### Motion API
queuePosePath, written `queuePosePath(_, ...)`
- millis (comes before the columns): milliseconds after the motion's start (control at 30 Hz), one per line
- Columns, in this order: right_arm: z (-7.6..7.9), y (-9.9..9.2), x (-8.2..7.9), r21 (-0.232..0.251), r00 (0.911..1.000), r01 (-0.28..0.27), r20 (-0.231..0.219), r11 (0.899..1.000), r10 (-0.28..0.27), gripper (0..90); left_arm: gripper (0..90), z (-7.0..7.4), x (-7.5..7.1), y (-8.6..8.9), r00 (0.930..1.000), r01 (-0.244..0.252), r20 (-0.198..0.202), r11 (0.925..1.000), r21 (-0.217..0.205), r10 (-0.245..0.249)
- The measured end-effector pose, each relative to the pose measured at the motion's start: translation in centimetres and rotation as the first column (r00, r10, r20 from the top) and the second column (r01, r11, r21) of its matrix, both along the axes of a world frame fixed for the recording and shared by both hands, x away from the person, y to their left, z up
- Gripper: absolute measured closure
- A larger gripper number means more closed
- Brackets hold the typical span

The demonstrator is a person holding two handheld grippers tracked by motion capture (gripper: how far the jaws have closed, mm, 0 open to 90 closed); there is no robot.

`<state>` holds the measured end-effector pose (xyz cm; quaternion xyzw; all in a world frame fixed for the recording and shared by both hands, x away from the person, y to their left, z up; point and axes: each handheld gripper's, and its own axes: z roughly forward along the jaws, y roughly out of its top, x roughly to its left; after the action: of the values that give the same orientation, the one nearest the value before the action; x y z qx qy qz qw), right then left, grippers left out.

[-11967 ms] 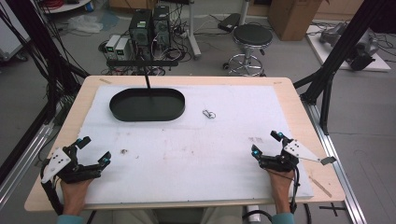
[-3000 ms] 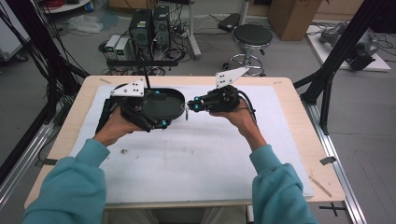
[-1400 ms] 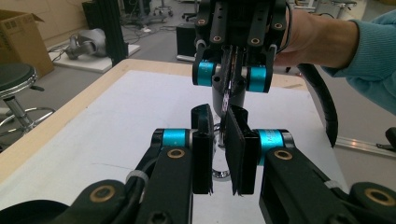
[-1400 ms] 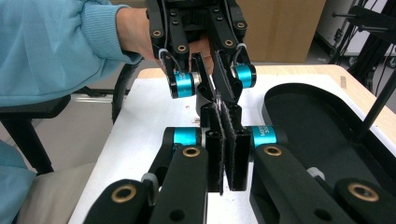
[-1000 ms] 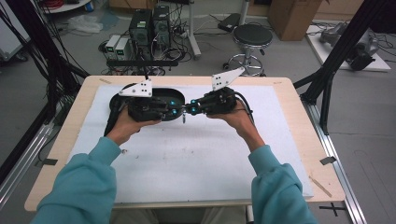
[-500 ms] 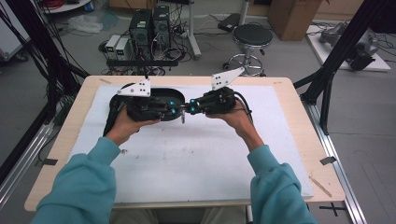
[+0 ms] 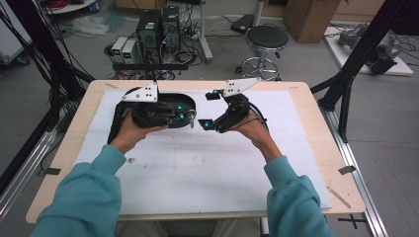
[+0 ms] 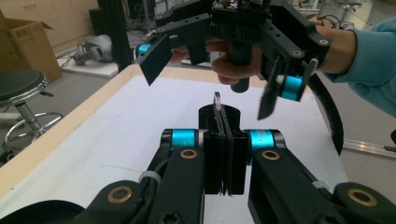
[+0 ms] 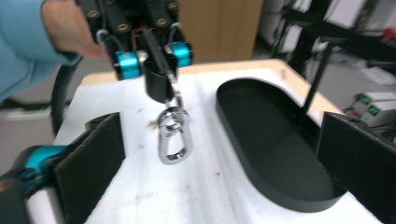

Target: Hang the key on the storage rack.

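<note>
My left gripper [image 7: 190, 118] is shut on a silver metal snap clip [image 9: 173, 135], which hangs from its fingertips above the white mat. In the left gripper view the clip [image 8: 217, 100] shows edge-on, pinched between the closed jaws of the left gripper [image 8: 223, 116]. My right gripper [image 7: 208, 109] faces it from the right. Its jaws have just been opening and now stand wide apart, with the pads clear of the clip. In the right gripper view the left gripper [image 9: 161, 79] hangs ahead, and the black oval tray [image 9: 224, 116] lies to the right of the clip.
A white mat [image 7: 207, 168] covers most of the wooden table [image 7: 321, 163]. The black tray [image 7: 190, 101] lies at the back left, partly under my left hand. A stool [image 7: 267, 39], computer boxes and black frame posts stand beyond the far edge.
The right gripper's jaws have sprung wide open and let go of the clip. The left gripper stays shut on it. Neither hand has shifted.
</note>
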<state>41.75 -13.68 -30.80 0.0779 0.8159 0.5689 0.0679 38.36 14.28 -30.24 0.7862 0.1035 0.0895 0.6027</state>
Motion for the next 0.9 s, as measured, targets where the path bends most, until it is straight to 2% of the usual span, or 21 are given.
queuePosePath(33, -0.1, -0.3, -0.1, 0.021, 0.9995, 0.031, 0.002, 0.999, -0.031, 0.5, 88.2, 0.0, 0.0, 0.1, 1.0000, -0.001, 0.001, 1.0000, 0.001, 0.001)
queuePosePath(67, -0.1, -0.6, -0.1, 0.020, 0.9986, 0.053, 0.003, 0.998, -0.053, 0.5, 88.2, 0.1, 0.1, 0.3, 1.0000, -0.004, 0.000, 1.0000, 0.004, 0.004)
queuePosePath(233, 0.1, -2.5, -0.5, 0.045, 0.9931, 0.116, 0.009, 0.992, -0.117, 0.5, 88.3, 0.4, 0.8, 1.4, 0.9991, -0.040, -0.011, 0.9988, 0.028, 0.040)
queuePosePath(400, -0.2, -4.6, -1.1, 0.065, 0.9834, 0.179, 0.016, 0.982, -0.181, 0.5, 88.2, 1.5, 1.5, 2.5, 0.9973, -0.074, 0.008, 0.9948, 0.070, 0.074)
queuePosePath(533, -0.9, -6.2, -1.5, 0.076, 0.9718, 0.234, 0.012, 0.969, -0.235, 0.6, 88.2, 2.4, 2.1, 3.4, 0.9942, -0.107, 0.021, 0.9904, 0.088, 0.105)
queuePosePath(600, -1.4, -6.9, -1.8, 0.077, 0.9600, 0.276, 0.028, 0.958, -0.278, 0.6, 88.2, 2.6, 2.5, 3.9, 0.9922, -0.124, 0.025, 0.9872, 0.100, 0.122)
queuePosePath(700, -2.3, -7.7, -2.3, 0.059, 0.9469, 0.319, 0.025, 0.946, -0.320, 0.5, 88.2, 3.0, 3.1, 4.5, 0.9872, -0.159, 0.026, 0.9781, 0.134, 0.157)
queuePosePath(733, -2.5, -7.9, -2.4, 0.056, 0.9452, 0.324, 0.024, 0.944, -0.326, 0.5, 88.2, 3.2, 3.4, 4.7, 0.9861, -0.166, 0.024, 0.9761, 0.140, 0.165)
queuePosePath(900, -4.0, -9.2, -3.2, 0.083, 0.9291, 0.368, 0.005, 0.926, -0.370, 0.5, 88.2, 3.8, 4.4, 5.4, 0.9785, -0.206, 0.018, 0.9648, 0.164, 0.206)
